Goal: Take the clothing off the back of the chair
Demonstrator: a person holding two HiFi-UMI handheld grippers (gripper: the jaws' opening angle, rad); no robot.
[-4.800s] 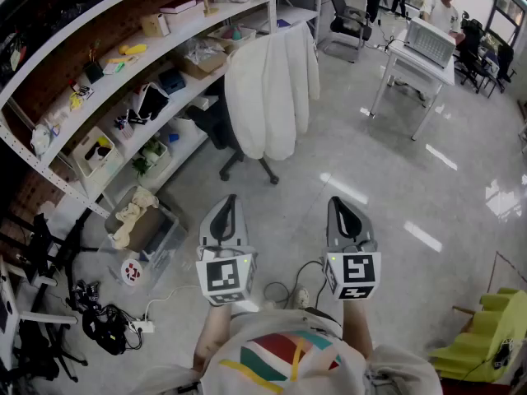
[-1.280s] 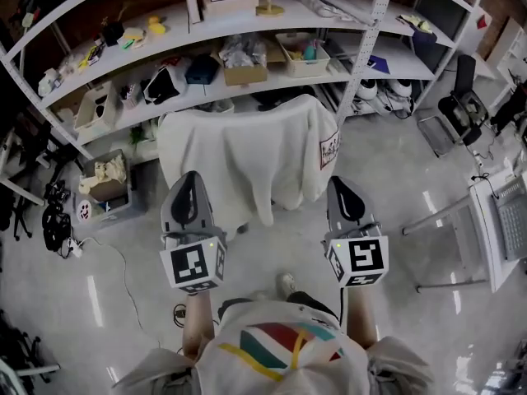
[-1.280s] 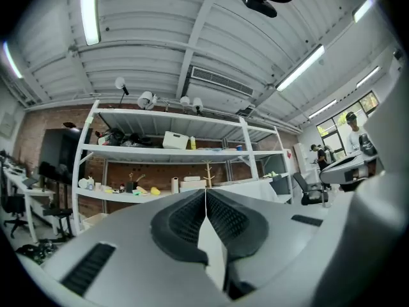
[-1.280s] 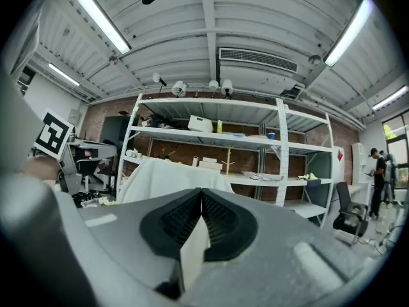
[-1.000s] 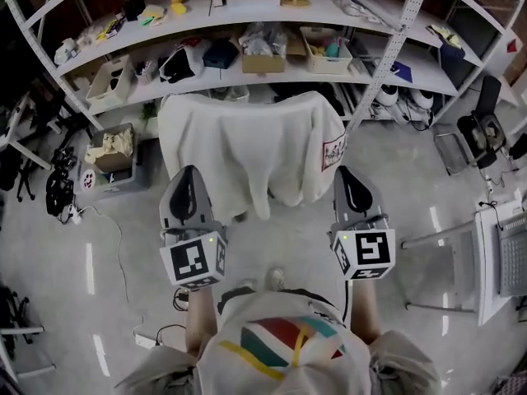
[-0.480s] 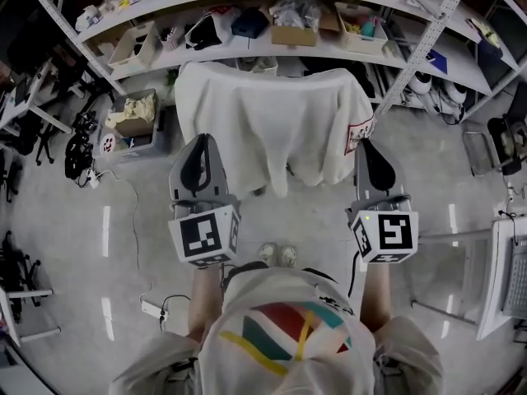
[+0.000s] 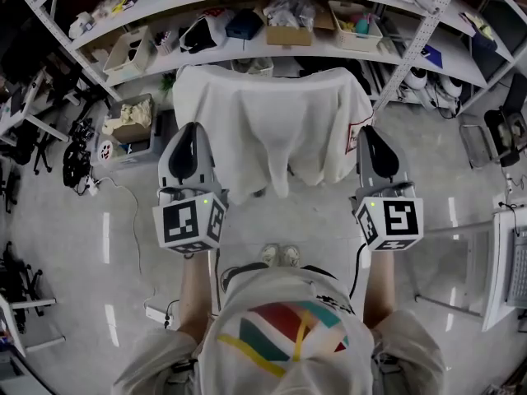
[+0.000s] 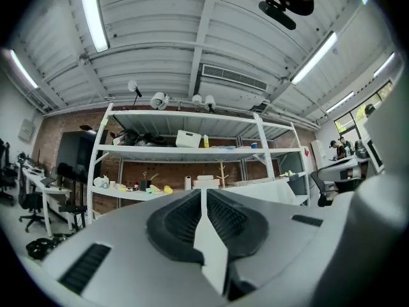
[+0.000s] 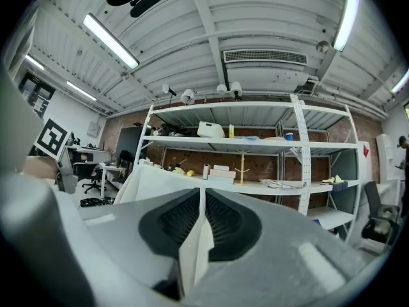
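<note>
Left claw [image 7: 192, 132] and right claw [image 7: 369, 134] both pressed together, empty, seemingly nearer draped white garment [image 7: 272, 118] than before

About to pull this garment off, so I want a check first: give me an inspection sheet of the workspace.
Surface: glossy grey floor, light glare.
Job's things: white garment, draped, not yet gripped.
Clutter: shelves crammed with boxes; open bin on the floor.
Grippers: left gripper and right gripper shut, nothing between the jaws.
Cables: power strip with cord on the floor at left.
Surroundings: black office chair and white table at right.
</note>
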